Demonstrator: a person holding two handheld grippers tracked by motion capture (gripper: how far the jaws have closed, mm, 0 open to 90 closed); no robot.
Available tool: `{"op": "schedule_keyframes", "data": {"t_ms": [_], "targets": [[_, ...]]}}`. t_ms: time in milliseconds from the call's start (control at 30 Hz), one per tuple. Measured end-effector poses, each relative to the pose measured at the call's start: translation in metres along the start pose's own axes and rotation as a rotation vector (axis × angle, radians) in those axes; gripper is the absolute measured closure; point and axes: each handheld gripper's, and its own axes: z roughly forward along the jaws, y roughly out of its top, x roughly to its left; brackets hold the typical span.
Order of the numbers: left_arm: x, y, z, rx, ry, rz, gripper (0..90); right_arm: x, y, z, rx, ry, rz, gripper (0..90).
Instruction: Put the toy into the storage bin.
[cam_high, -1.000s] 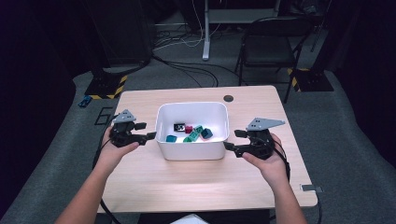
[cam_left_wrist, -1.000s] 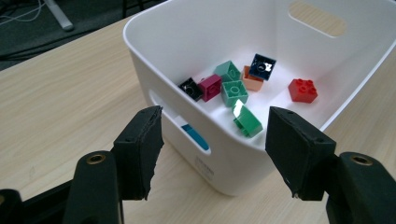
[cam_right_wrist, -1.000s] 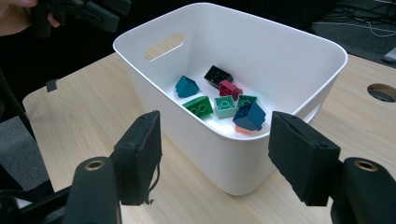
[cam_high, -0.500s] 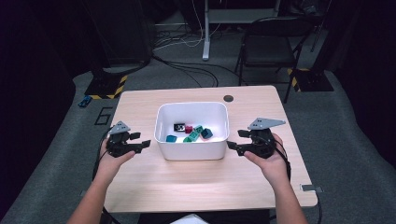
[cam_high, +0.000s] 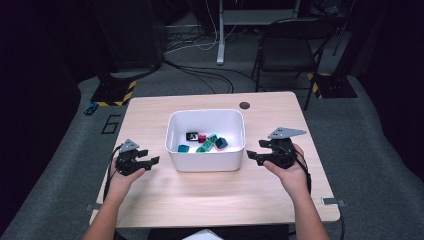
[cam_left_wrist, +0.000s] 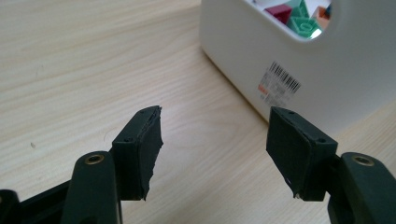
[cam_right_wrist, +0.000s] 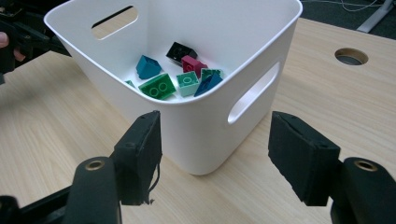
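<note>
On the wooden table (cam_high: 210, 195), sitting beside the white bin (cam_high: 206, 162) with bricks (cam_right_wrist: 187, 79) all inside, left gripper (cam_high: 150, 161) and right gripper (cam_high: 252, 155) both gaping empty, likely finishing.

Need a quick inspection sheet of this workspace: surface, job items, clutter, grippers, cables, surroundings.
Surface: wooden table, round grommet hole at the far edge.
Job's things: white bin at centre holding toy bricks in green, teal, blue, red and black.
Clutter: nothing seen.
Grippers: left gripper and right gripper open, flanking the bin, apart from it.
Cables: one trails from each gripper; more on the floor behind.
Surroundings: black chair, dark floor.
</note>
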Motion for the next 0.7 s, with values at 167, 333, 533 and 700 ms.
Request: {"op": "schedule_keyframes", "data": {"t_ms": [167, 333, 533, 700], "targets": [[0.003, -0.007, 0.006, 0.028, 0.008, -0.005, 35.5, -0.008, -0.007, 0.006, -0.015, -0.016, 0.011, 34.4], [0.007, -0.008, 0.007, 0.04, 0.027, 0.008, 35.1, -0.02, -0.021, 0.017, -0.012, -0.045, 0.044, 34.4], [0.009, -0.01, 0.011, 0.075, 0.041, 0.047, 33.7, -0.033, -0.039, 0.03, 0.028, -0.114, 0.062, 34.4], [0.011, -0.01, 0.014, 0.084, 0.019, 0.045, 33.7, -0.044, -0.054, 0.039, 0.071, -0.169, 0.076, 34.3]]}}
